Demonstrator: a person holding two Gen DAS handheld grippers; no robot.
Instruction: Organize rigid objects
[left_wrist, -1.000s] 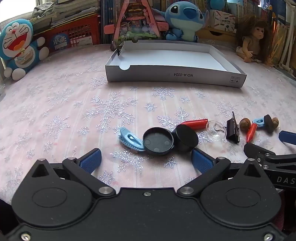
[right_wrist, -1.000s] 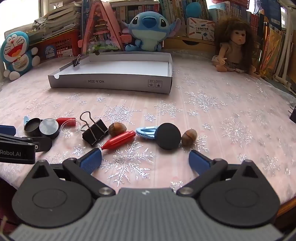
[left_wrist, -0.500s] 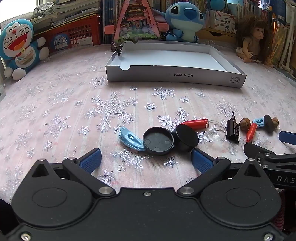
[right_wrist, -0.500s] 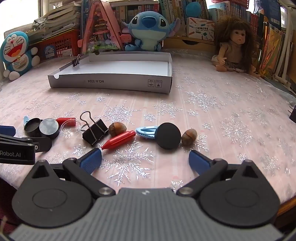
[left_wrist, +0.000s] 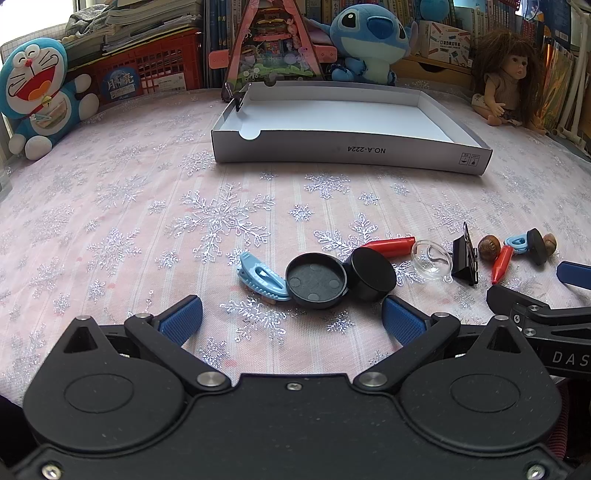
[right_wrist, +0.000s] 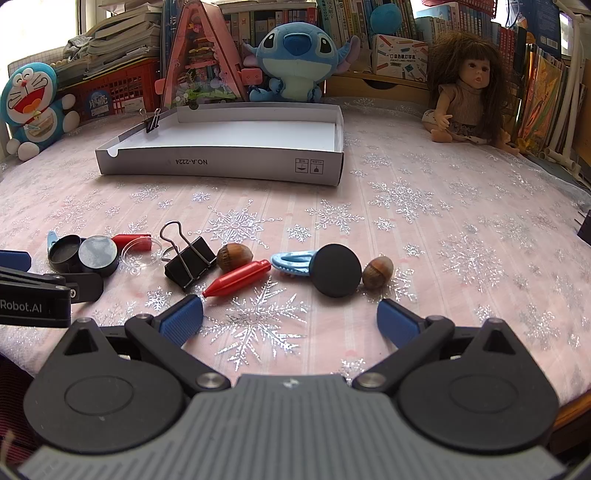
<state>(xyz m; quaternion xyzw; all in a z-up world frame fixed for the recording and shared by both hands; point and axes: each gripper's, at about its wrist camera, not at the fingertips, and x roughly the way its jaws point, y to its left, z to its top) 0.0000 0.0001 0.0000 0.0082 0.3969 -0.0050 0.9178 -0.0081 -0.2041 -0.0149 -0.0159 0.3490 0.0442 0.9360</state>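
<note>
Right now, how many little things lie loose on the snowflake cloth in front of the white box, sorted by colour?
Black: 4 (open round tin, its lid, binder clip, round disc)
Red: 2 (cap, cone)
Light blue: 2 (hair clip, hair clip)
Brown: 2 (nut, nut)
Clear: 1 (dome)
Total: 11

Behind the open black tin (left_wrist: 316, 280), the light blue clip (left_wrist: 260, 277) is partly hidden, and the right tongs (left_wrist: 576, 275) run off the picture's edge.

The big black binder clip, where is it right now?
In the right wrist view the binder clip sits left of centre on the tablecloth, between the clear dome and a hazelnut.
</note>
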